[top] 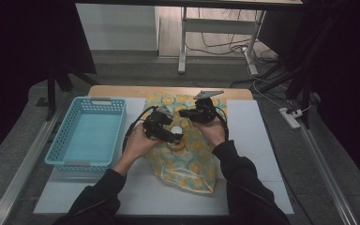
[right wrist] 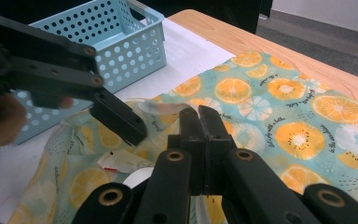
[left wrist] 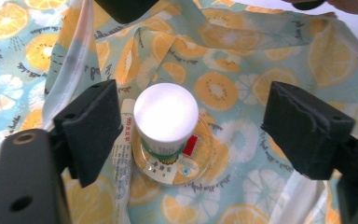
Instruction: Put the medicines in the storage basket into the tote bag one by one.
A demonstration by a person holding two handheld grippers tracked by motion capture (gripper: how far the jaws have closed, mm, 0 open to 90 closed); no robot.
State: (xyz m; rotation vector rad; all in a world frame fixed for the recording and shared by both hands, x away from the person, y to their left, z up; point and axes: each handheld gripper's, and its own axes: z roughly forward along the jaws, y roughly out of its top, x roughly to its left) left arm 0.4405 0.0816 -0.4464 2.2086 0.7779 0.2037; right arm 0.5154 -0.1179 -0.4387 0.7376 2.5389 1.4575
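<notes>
Left gripper stands released over white-capped jar inside citrus-print bag, right gripper clamps bag rim at twelve o'clock; lift left straight out so jaws clear the fabric.

No legible text — blurred script on bag
</notes>
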